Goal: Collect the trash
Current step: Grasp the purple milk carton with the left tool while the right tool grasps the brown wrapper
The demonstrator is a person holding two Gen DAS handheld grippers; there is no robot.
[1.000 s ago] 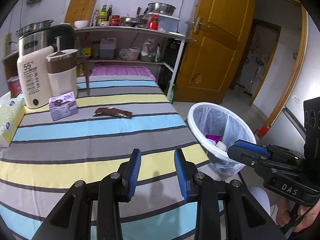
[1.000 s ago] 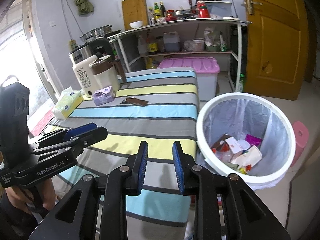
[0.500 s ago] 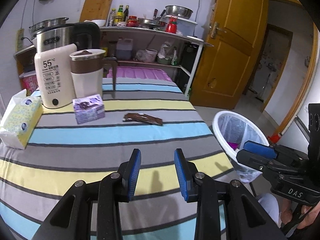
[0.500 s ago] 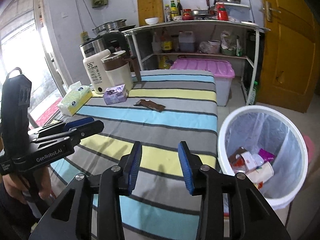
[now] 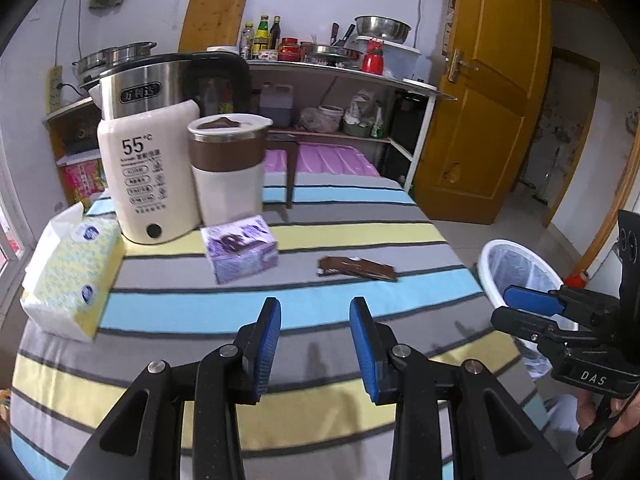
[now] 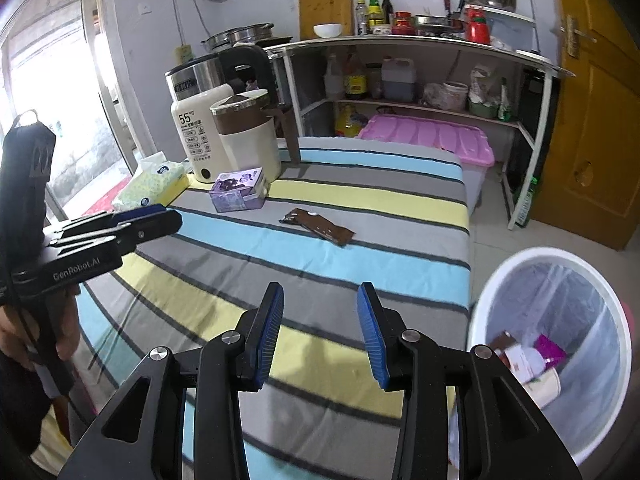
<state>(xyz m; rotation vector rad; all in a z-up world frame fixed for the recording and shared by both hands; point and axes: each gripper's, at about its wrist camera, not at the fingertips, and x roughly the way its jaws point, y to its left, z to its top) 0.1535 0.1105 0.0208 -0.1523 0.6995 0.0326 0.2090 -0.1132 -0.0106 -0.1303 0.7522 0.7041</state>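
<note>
Both tools, left (image 5: 314, 344) and right (image 6: 320, 334), hang partly open, empty, above the striped cloth (image 6: 360, 216).

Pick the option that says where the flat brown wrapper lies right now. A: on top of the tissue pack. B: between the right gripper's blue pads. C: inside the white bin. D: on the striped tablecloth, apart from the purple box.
D: the flat brown wrapper lies on the striped tablecloth, clear of the small purple box, with no gripper touching it.

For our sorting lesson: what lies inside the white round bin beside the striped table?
The white round bin, lined with a clear bag, holds a brown-and-white packet, a magenta wrapper and a pale paper cup. Anything beneath them is covered.
</note>
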